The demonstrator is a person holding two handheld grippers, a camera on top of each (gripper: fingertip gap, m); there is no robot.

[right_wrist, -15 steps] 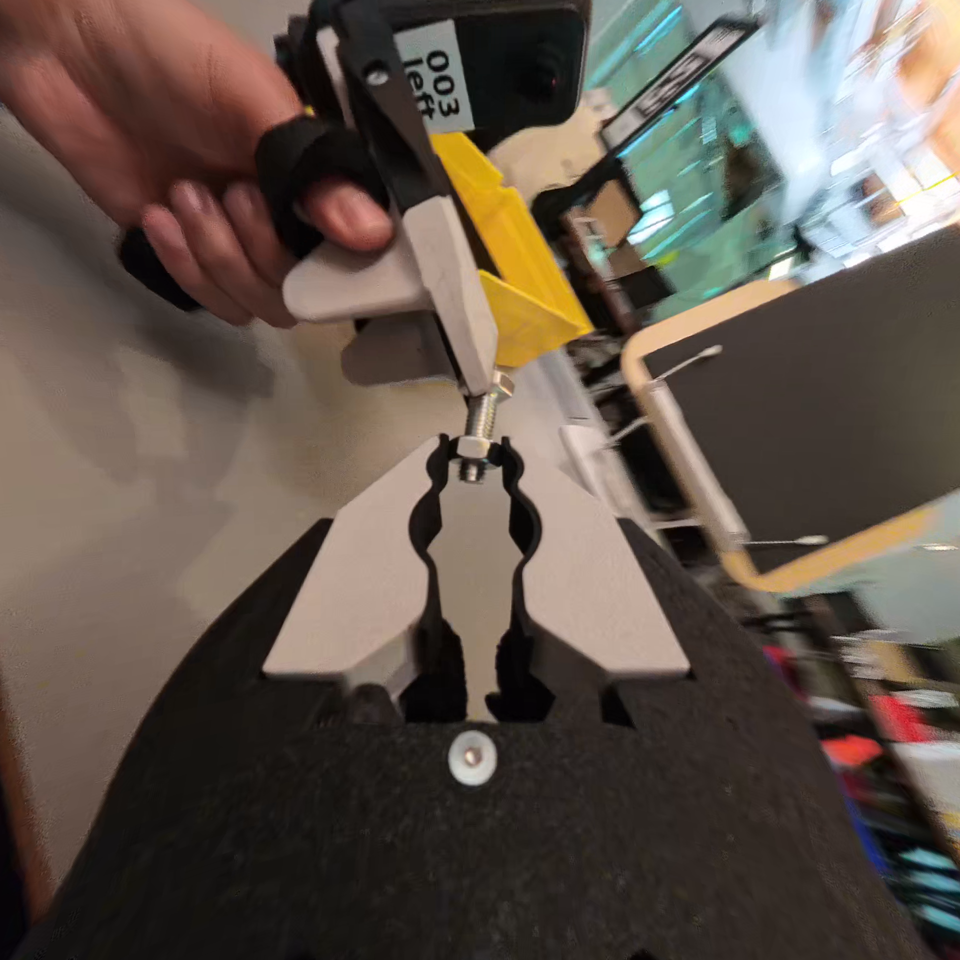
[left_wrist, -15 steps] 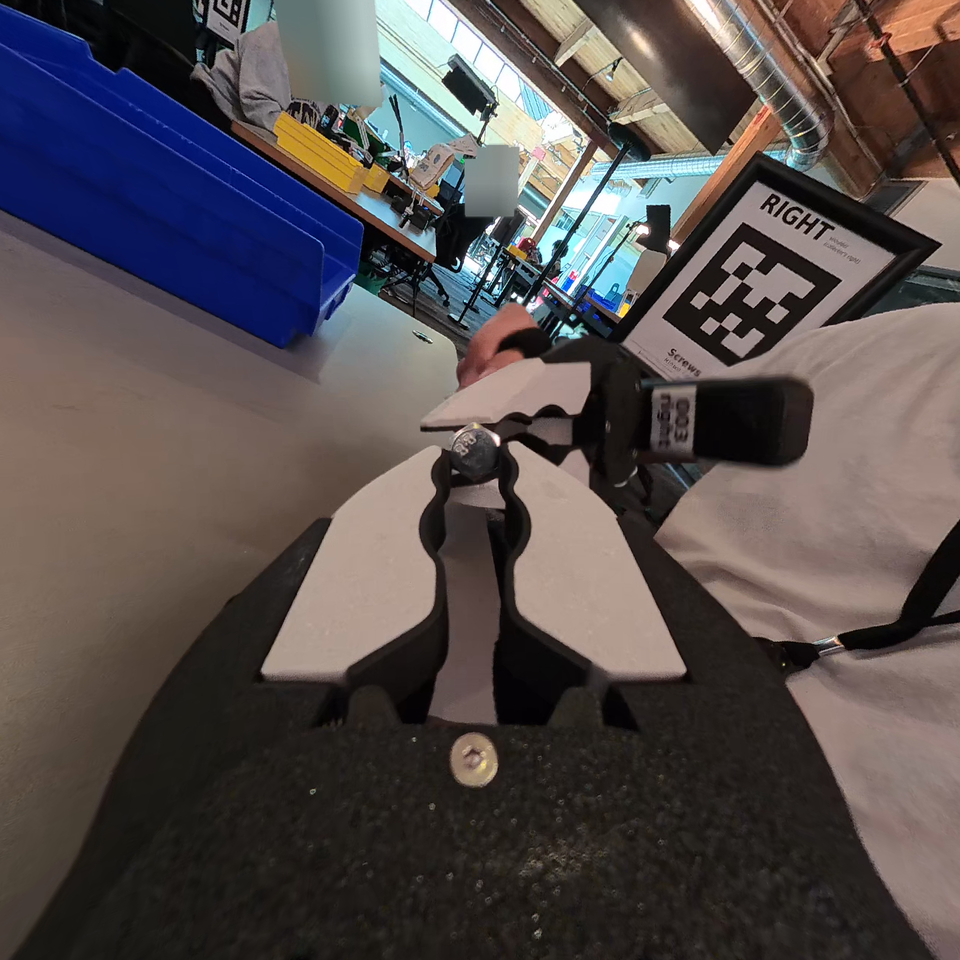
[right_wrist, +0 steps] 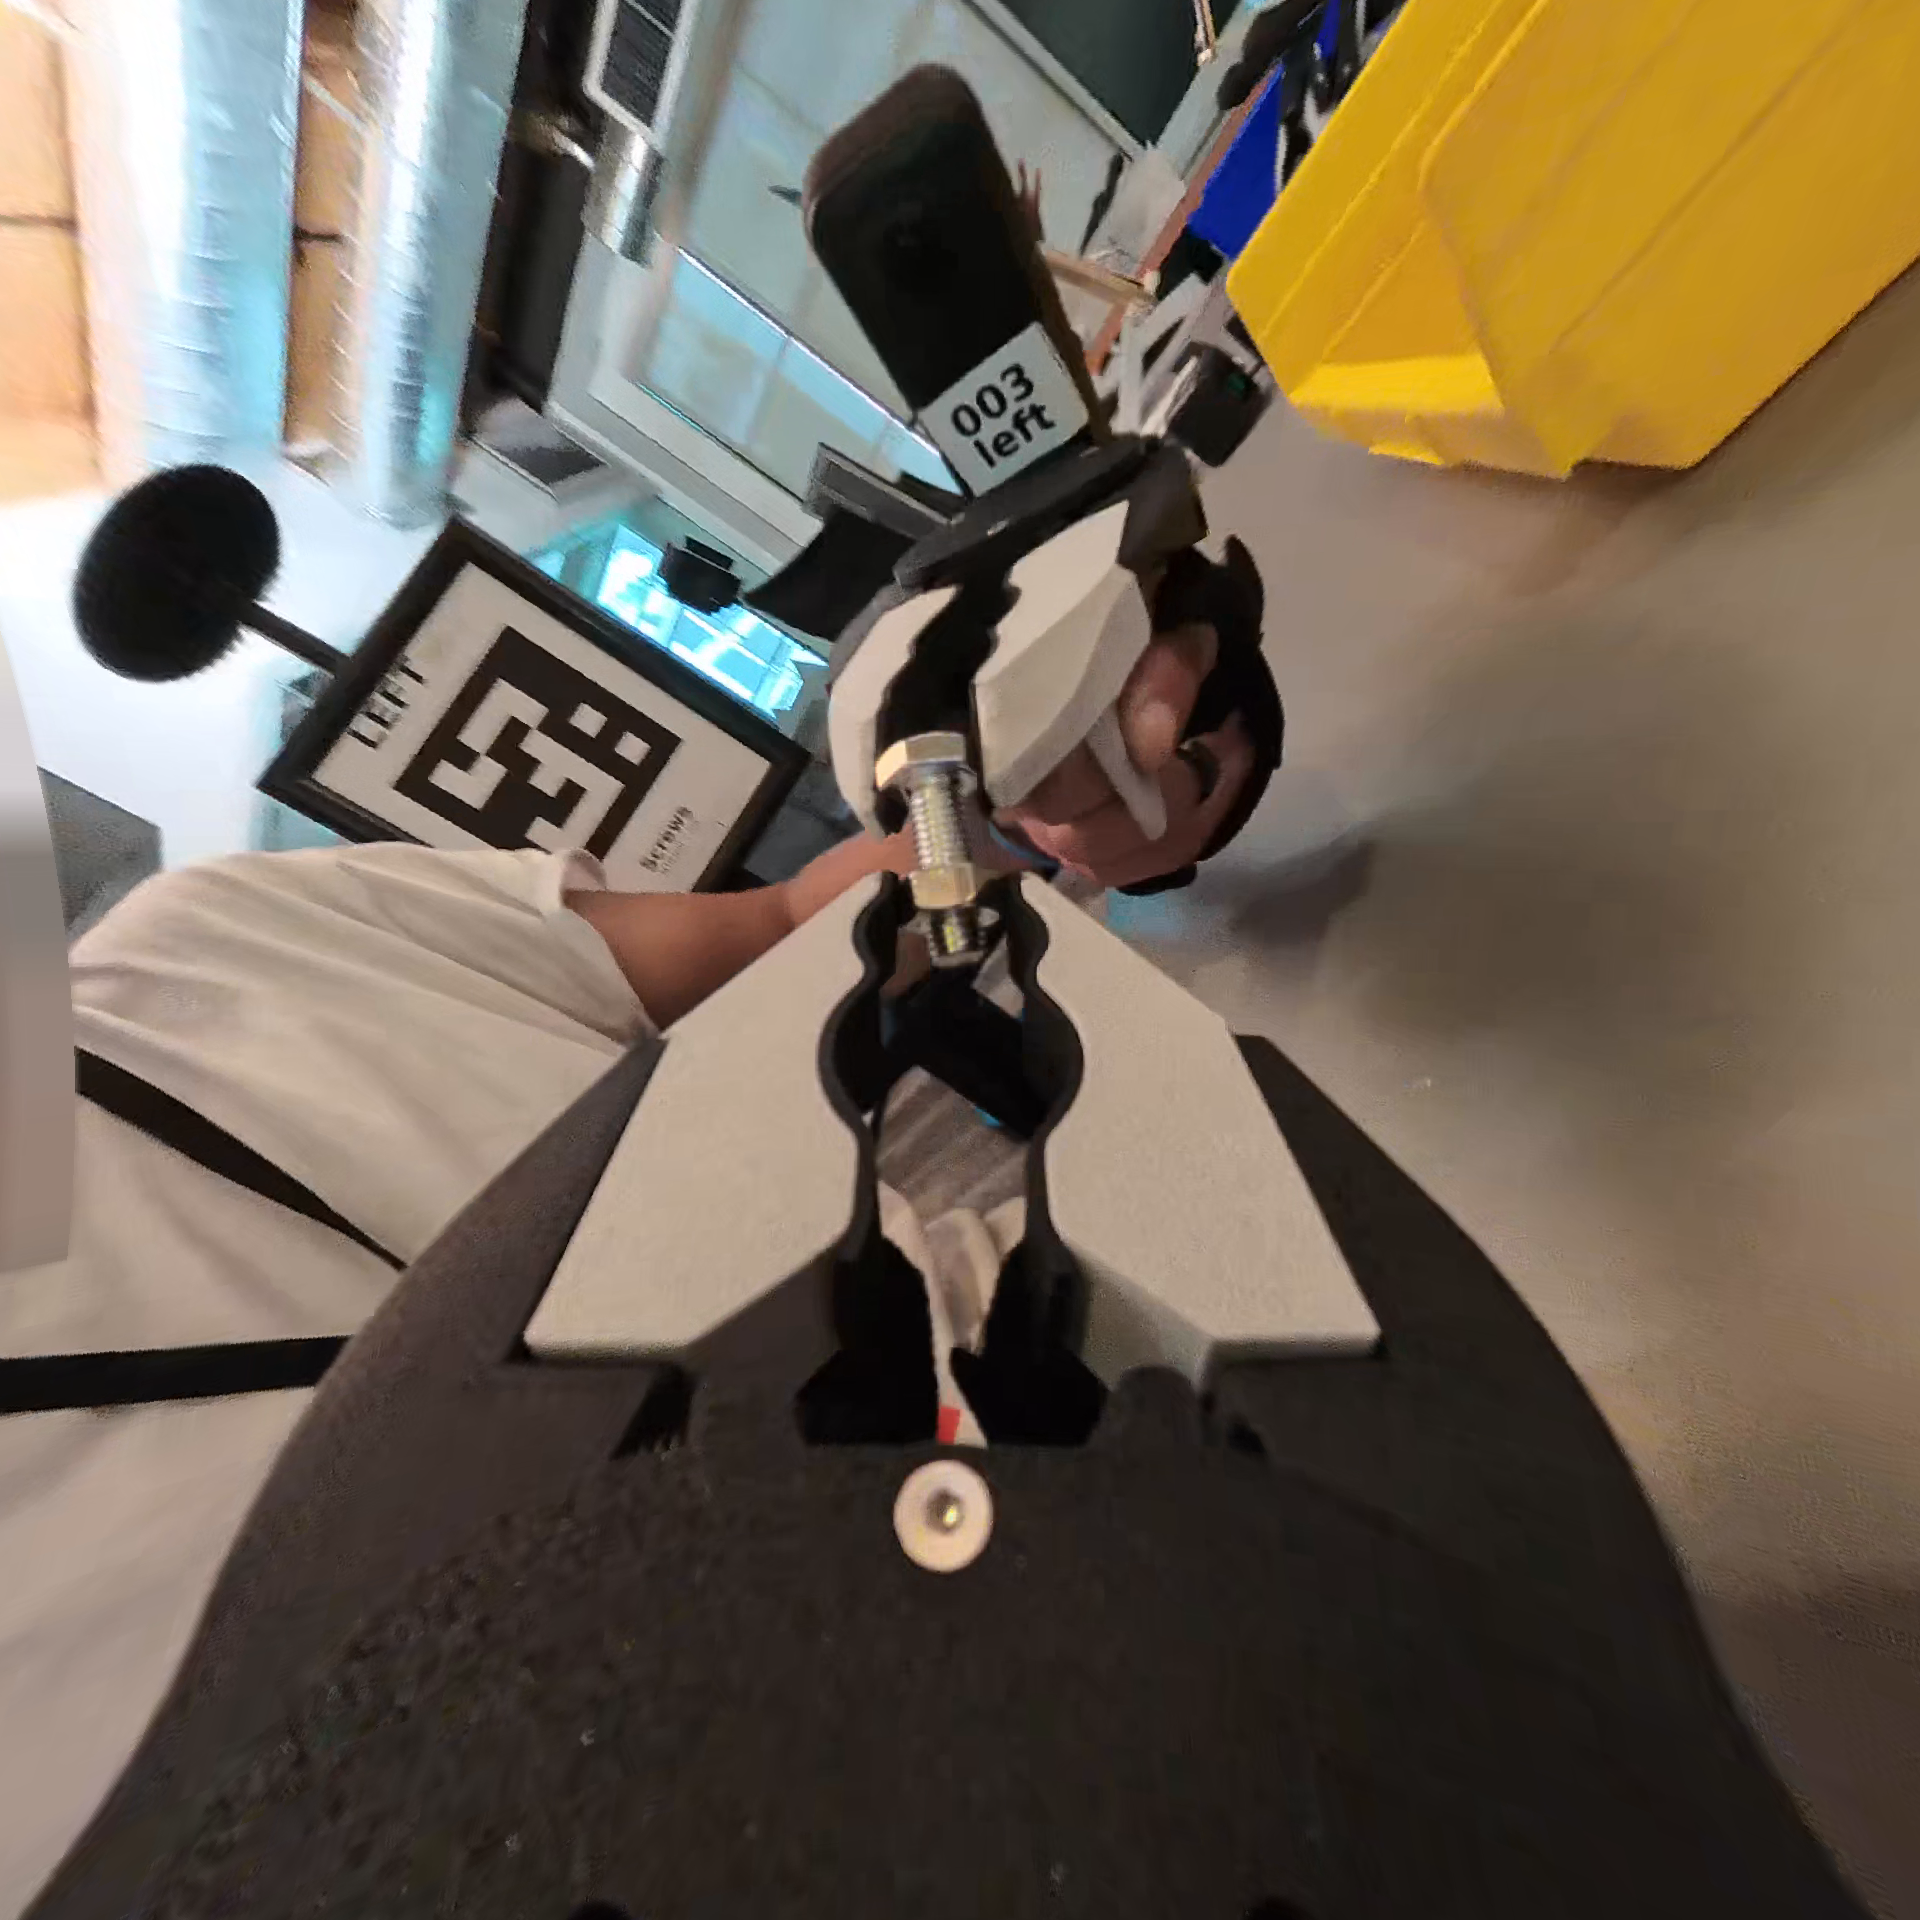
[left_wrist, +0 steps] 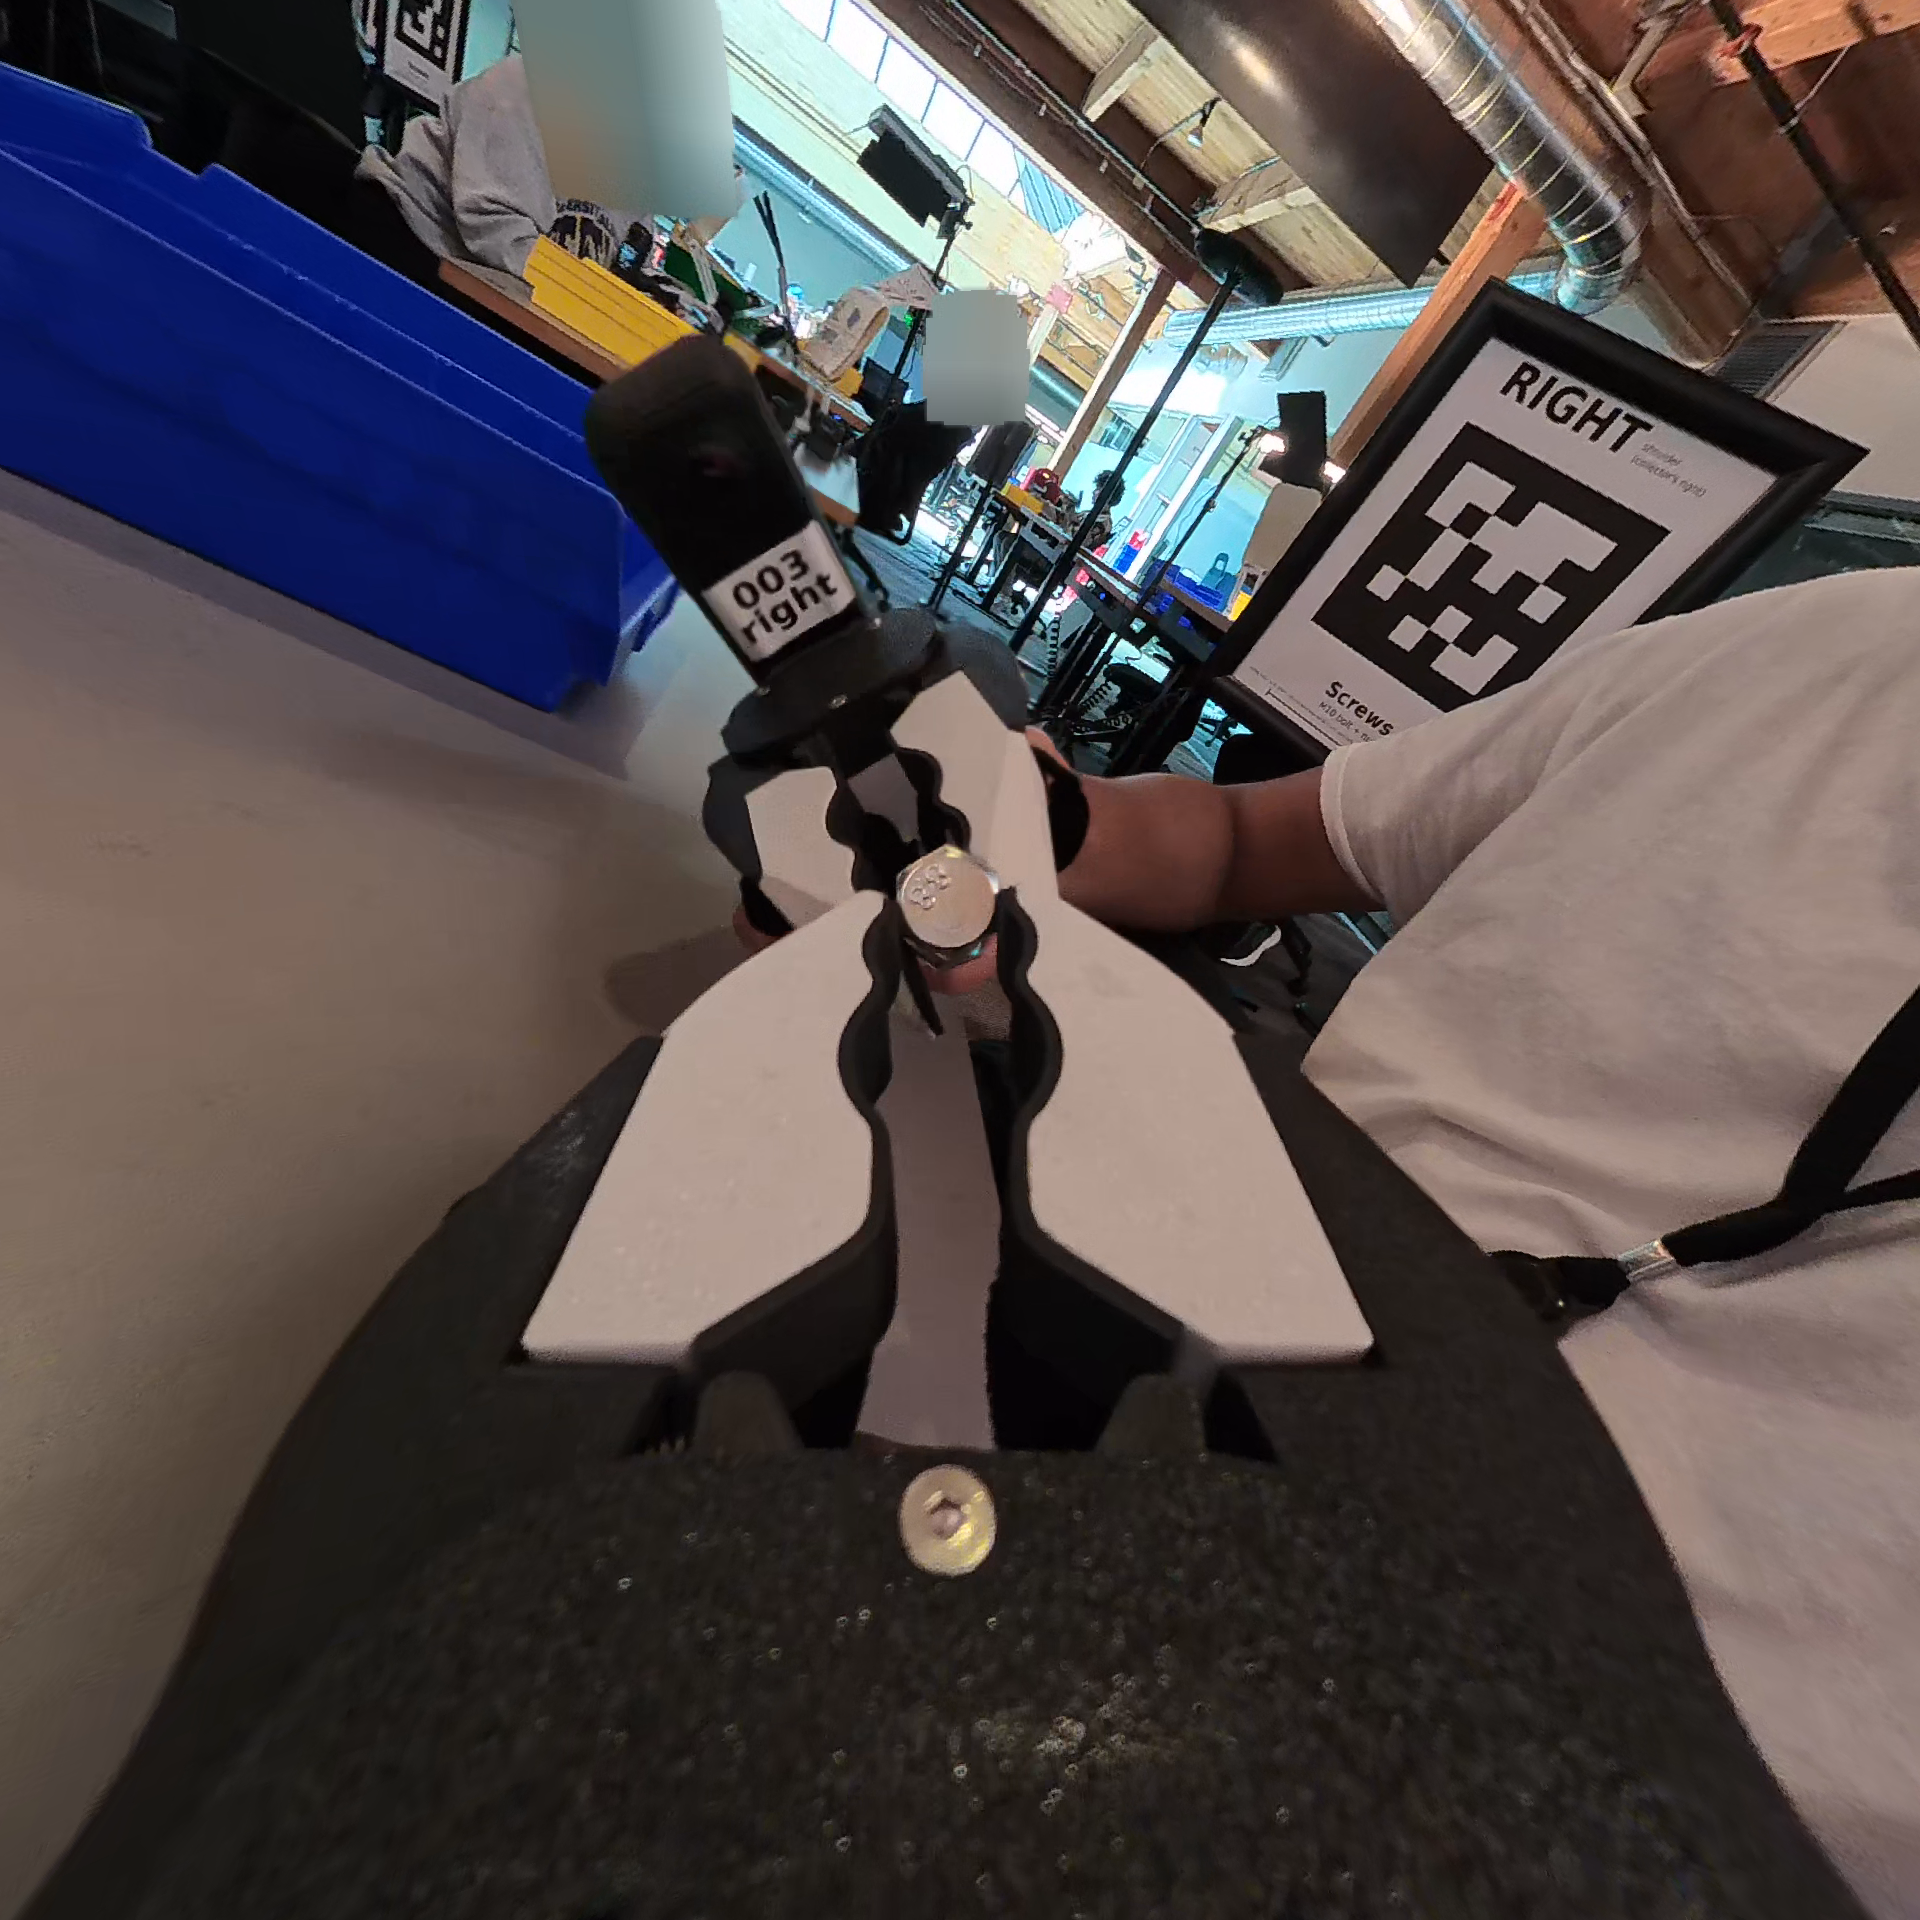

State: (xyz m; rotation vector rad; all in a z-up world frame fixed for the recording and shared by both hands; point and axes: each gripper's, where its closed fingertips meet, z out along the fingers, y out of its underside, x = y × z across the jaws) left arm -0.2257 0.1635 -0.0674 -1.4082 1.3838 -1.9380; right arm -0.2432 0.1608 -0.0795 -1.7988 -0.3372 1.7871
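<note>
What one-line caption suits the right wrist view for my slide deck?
Right gripper shut on a nut threaded on a bolt held by the left gripper above a grey table.

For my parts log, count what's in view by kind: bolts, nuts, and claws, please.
bolt: 1
nut: 1
claw: 2, the left claw and the right claw
Total: 4

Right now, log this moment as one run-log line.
left hand-held gripper: shut on bolt head | right hand-held gripper: shut on nut on bolt thread | both above table
</note>
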